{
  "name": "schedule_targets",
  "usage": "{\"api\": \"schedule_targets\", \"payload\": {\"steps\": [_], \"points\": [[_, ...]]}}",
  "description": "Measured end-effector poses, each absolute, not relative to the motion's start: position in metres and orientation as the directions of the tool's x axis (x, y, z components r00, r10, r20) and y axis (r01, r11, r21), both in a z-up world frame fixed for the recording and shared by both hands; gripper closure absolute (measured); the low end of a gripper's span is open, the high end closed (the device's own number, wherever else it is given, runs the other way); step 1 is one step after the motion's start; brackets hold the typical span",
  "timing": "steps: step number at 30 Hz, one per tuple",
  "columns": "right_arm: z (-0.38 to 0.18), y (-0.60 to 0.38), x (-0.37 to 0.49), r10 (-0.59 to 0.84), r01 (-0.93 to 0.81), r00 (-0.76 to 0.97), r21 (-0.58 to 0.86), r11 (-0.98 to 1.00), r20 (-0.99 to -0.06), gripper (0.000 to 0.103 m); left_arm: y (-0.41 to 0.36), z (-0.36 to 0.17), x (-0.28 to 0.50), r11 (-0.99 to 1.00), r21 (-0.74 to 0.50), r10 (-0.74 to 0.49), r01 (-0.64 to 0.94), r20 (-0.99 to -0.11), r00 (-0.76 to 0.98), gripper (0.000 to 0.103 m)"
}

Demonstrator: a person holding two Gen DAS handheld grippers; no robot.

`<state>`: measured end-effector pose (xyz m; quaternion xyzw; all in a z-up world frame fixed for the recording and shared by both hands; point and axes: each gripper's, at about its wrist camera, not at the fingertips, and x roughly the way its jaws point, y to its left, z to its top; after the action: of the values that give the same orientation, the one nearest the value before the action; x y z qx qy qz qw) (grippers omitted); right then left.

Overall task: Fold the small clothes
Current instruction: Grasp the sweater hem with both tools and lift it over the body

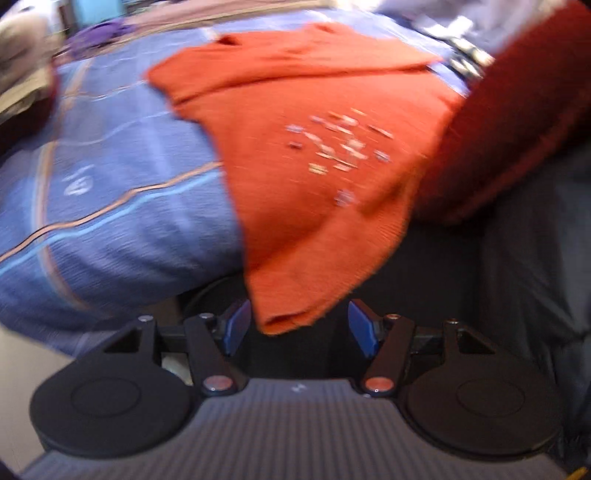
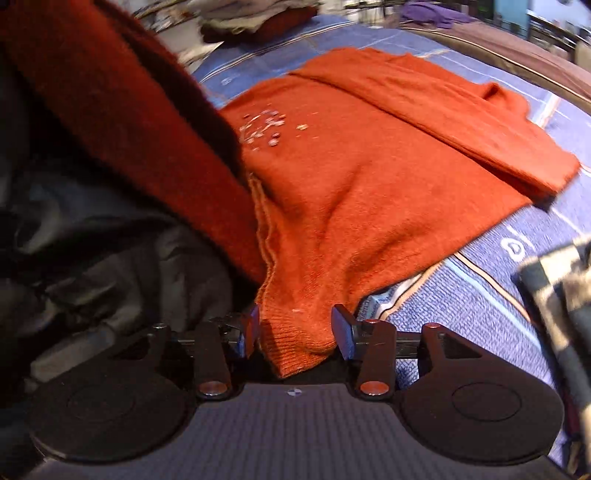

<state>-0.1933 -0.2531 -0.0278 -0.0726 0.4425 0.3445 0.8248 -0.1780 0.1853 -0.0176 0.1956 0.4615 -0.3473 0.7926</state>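
An orange knit sweater (image 1: pixel 314 166) with a patch of small silver sequins lies spread on a blue striped bedspread (image 1: pixel 129 206); one side is folded over the top. Its near corner hangs off the bed edge between the pads of my left gripper (image 1: pixel 301 326), which is open, and only the left pad is close to the cloth. In the right wrist view the ribbed hem of the sweater (image 2: pixel 369 177) droops between the blue pads of my right gripper (image 2: pixel 297 330). Those jaws stand wide and the cloth lies loose in the gap.
A person's dark red fuzzy sleeve (image 2: pixel 110 122) reaches over the sweater's edge, with dark grey clothing (image 2: pixel 92 240) below it. A pile of clothes (image 2: pixel 255 18) and a purple cloth (image 2: pixel 432 14) lie at the far side. A blurred checkered object (image 2: pixel 561 295) is at the right.
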Motion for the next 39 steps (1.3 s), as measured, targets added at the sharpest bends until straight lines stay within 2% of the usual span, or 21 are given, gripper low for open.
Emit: {"api": "schedule_targets", "payload": {"steps": [1,3,4,12,14,16,19,22,24,27,31,36,39], "points": [[-0.025,-0.250,-0.192,0.509,-0.657,0.352,0.179,0.732,-0.785,0.027,0.178,-0.022,-0.179,0.652,-0.003,-0.368,0.758,-0.875,0.314,0.046],[-0.024,-0.245,-0.190,0.520,-0.710,0.318,0.164,0.685,-0.793,0.039,0.169,-0.029,-0.177,0.624,0.030,-0.364,0.781,-0.873,0.325,0.046],[-0.024,-0.242,-0.189,0.523,-0.731,0.299,0.161,0.663,-0.798,0.041,0.166,-0.031,-0.176,0.618,0.035,-0.375,0.786,-0.865,0.333,0.047],[-0.033,-0.233,-0.188,0.499,-0.782,0.249,0.132,0.609,-0.830,0.041,0.159,-0.045,-0.157,0.566,0.018,-0.380,0.824,-0.881,0.281,0.048],[-0.040,-0.230,-0.186,0.499,-0.783,0.233,0.143,0.605,-0.835,0.042,0.154,-0.050,-0.152,0.569,0.000,-0.380,0.822,-0.886,0.263,0.059],[-0.043,-0.227,-0.185,0.485,-0.778,0.230,0.140,0.612,-0.844,0.042,0.149,-0.054,-0.151,0.570,-0.023,-0.387,0.821,-0.889,0.244,0.075],[-0.044,-0.226,-0.183,0.464,-0.770,0.239,0.124,0.625,-0.853,0.044,0.143,-0.058,-0.150,0.577,-0.012,-0.370,0.817,-0.895,0.248,0.084],[-0.053,-0.226,-0.181,0.408,-0.751,0.247,0.092,0.653,-0.879,0.067,0.144,-0.057,-0.148,0.598,-0.026,-0.362,0.801,-0.900,0.241,0.092],[-0.054,-0.228,-0.180,0.427,-0.733,0.228,0.134,0.667,-0.875,0.098,0.145,-0.056,-0.147,0.603,-0.013,-0.345,0.797,-0.906,0.247,0.095],[-0.052,-0.225,-0.185,0.404,-0.742,0.257,0.088,0.665,-0.878,0.098,0.144,-0.051,-0.145,0.605,0.013,-0.331,0.796,-0.905,0.266,0.097],[-0.039,-0.233,-0.179,0.430,-0.686,0.341,0.092,0.722,-0.836,0.098,0.142,-0.030,-0.137,0.641,0.068,-0.340,0.765,-0.868,0.362,0.097],[-0.002,-0.263,-0.146,0.464,-0.564,0.500,0.132,0.815,-0.731,0.099,0.136,0.021,-0.098,0.707,0.075,-0.426,0.704,-0.749,0.508,0.097],[0.012,-0.280,-0.114,0.442,-0.516,0.589,0.106,0.850,-0.677,0.099,0.127,0.037,-0.058,0.733,0.115,-0.432,0.670,-0.682,0.590,0.097]]}}
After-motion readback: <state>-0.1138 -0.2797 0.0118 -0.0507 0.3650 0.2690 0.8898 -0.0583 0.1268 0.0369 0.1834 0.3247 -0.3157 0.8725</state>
